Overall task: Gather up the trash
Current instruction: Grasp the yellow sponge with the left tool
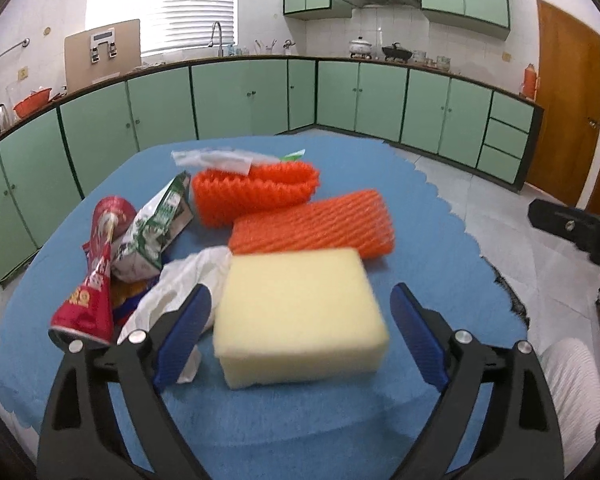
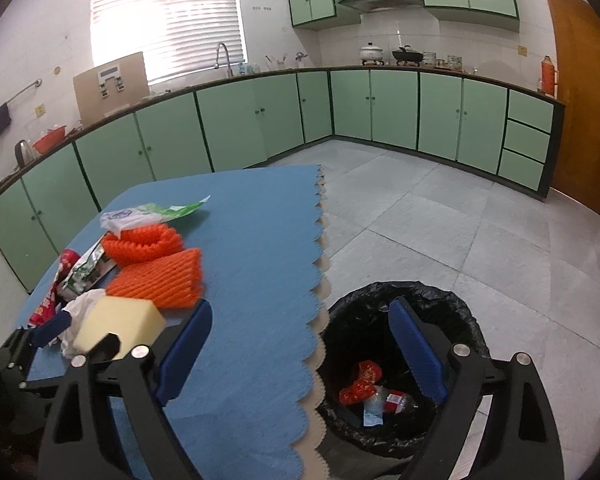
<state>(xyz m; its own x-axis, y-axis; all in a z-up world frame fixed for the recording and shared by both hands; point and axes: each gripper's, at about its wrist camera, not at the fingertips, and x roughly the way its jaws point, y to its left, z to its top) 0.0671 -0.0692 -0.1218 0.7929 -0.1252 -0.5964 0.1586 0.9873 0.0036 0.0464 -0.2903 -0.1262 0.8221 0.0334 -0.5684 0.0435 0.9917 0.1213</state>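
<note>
In the lower middle of the left wrist view, the yellow foam block (image 1: 300, 316) is lying on the blue table (image 1: 260, 420) squarely between the spread-apart fingers of the left tool (image 1: 300, 336), while the right tool (image 2: 300, 352), also spread and holding nothing, is hanging over the table's scalloped edge beside the black-lined bin (image 2: 452, 300).

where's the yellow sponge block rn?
The yellow sponge block lies on the blue tablecloth, between the open fingers of the left gripper, in front of the flat orange foam net and right of the white tissue.
</note>
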